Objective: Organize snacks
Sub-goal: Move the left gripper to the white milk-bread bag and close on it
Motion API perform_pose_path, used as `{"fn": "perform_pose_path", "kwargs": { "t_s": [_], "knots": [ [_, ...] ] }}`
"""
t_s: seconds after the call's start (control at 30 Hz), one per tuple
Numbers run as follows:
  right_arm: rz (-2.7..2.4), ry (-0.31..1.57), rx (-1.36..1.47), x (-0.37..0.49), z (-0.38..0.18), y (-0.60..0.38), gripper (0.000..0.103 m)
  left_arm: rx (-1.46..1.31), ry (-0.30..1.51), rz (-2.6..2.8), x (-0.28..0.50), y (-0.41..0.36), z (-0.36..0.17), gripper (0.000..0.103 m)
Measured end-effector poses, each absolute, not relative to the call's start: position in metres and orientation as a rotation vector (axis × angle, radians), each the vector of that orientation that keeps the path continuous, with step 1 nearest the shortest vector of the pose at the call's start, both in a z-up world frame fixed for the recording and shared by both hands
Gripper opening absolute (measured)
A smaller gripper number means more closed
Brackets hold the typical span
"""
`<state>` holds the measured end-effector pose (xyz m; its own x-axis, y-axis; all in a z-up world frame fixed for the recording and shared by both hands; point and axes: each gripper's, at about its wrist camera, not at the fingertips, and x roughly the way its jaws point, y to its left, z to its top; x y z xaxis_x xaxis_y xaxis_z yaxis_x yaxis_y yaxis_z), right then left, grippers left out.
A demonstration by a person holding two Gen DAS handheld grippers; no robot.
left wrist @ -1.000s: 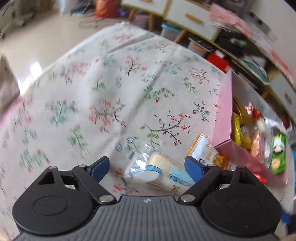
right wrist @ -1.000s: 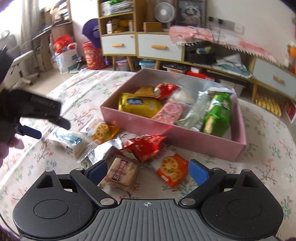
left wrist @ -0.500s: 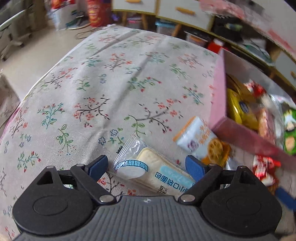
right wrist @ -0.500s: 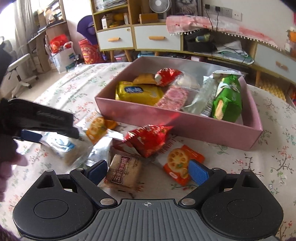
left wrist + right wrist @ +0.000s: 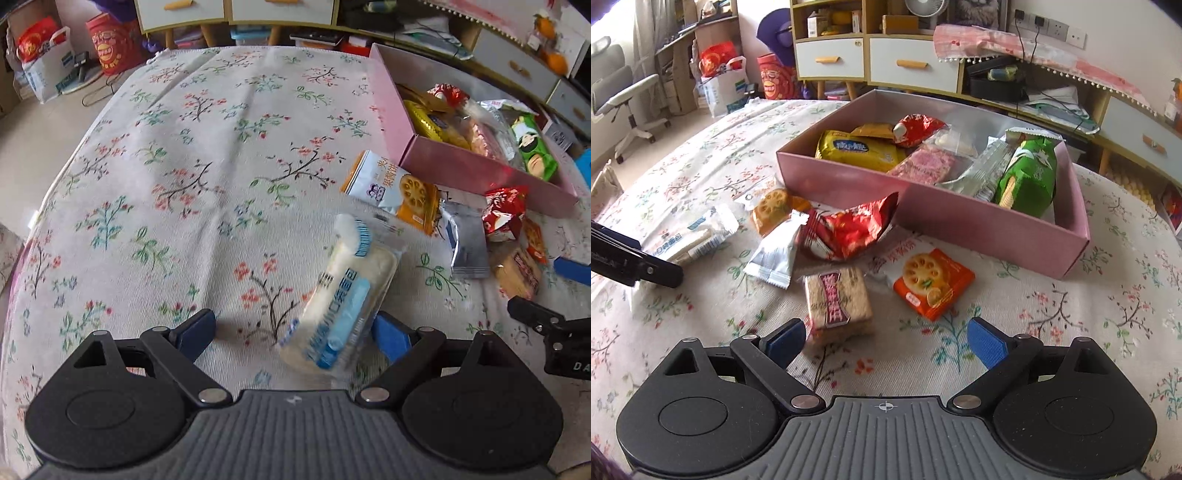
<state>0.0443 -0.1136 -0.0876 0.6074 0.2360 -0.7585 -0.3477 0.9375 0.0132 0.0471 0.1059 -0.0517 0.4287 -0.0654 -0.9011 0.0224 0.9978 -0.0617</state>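
While our left gripper [image 5: 295,330] hangs spread over the bread packet [image 5: 341,295], we prepare the pickup.
Next we must pinch it; our right gripper [image 5: 886,338] waits spread, empty.

A: Setting, type?
B: Home, lived-in room. Low sideboard [image 5: 875,61] with white drawers and orange handles; shelves above hold a desk fan [image 5: 925,7].
A: Further evidence?
B: Floral tablecloth [image 5: 207,155] over the surface; swivel chair [image 5: 624,99] at left; red gift bags [image 5: 774,75] on the floor; wall sockets [image 5: 1049,24] with cables; fringed pink cloth [image 5: 1015,46] over a shelf.
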Motion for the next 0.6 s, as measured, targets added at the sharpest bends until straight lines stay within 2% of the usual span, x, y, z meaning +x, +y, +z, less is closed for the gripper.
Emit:
{"fn": "perform_pose_path", "kwargs": {
  "t_s": [0.13,0.37,0.6],
  "knots": [
    [0.368,0.84,-0.129,0.04,-0.086,-0.112,0.096,-0.067,1.12,-0.093,0.044,0.105,-0.048,0.091],
    [0.411,0.851,-0.082,0.044,-0.088,-0.106,0.096,0.058,1.085,-0.145,0.05,0.081,-0.054,0.086],
    [0.404,0.825,-0.089,0.044,-0.091,-0.104,0.096,0.138,1.05,-0.178,0.05,0.072,-0.055,0.086]
  ]
}}
